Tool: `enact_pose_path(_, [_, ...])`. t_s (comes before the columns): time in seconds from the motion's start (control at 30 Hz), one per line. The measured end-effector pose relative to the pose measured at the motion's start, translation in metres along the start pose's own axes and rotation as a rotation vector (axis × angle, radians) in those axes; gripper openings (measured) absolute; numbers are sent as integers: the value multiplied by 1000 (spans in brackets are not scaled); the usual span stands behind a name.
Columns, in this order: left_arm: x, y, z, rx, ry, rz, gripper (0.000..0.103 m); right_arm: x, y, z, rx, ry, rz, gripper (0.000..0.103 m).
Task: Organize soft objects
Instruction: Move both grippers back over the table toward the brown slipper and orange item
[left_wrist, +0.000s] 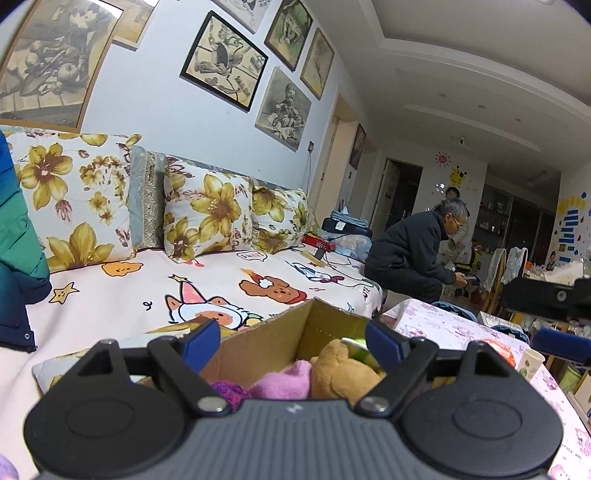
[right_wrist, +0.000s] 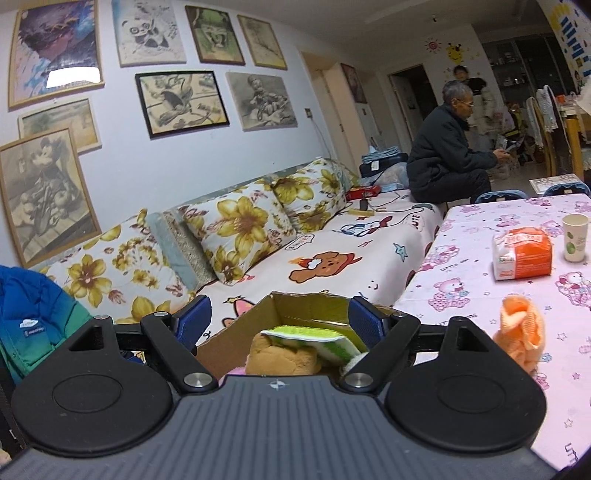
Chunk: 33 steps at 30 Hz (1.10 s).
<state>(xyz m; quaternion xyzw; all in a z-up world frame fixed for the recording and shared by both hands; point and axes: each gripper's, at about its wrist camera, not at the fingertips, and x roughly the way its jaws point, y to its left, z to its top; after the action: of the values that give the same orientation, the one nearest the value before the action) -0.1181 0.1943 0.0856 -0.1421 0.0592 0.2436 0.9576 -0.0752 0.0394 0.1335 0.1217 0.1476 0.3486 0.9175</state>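
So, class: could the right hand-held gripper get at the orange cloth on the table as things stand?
Probably yes. The right hand-held gripper is open and empty, above the cardboard box. The orange cloth lies just to its right on the tablecloth, with nothing between them.

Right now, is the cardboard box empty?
No. The cardboard box holds a brown plush, a green sponge and a pink cloth.

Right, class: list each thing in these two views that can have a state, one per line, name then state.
cardboard box: open-topped, partly filled
brown plush toy: inside the box
green and white sponge: lying on the plush toy
pink soft item: in the box
orange cloth: loose on the table, outside the box
paper cup: upright
left gripper: open, empty
right gripper: open, empty
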Motion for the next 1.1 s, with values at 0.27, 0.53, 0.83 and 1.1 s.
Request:
enact_pose_path(0.27, [-3,-9,-3,34,-11,-16,88,-8,-4,-7,13,-13,-65,102])
enact_pose_path(0.53, [-9,-26,-8,97,-26,-44,88,-16,-14,-9,54,-46,-164,102])
enact_pose_path(0.83, [-17,-49,-16,193,-55,-76,94,-21,-16,-18,34,-74,-257,102])
enact_pose_path(1.1, [-26,-70,-24,275,-73,-109,97,-28,-27,-19,59,-94,-303,102])
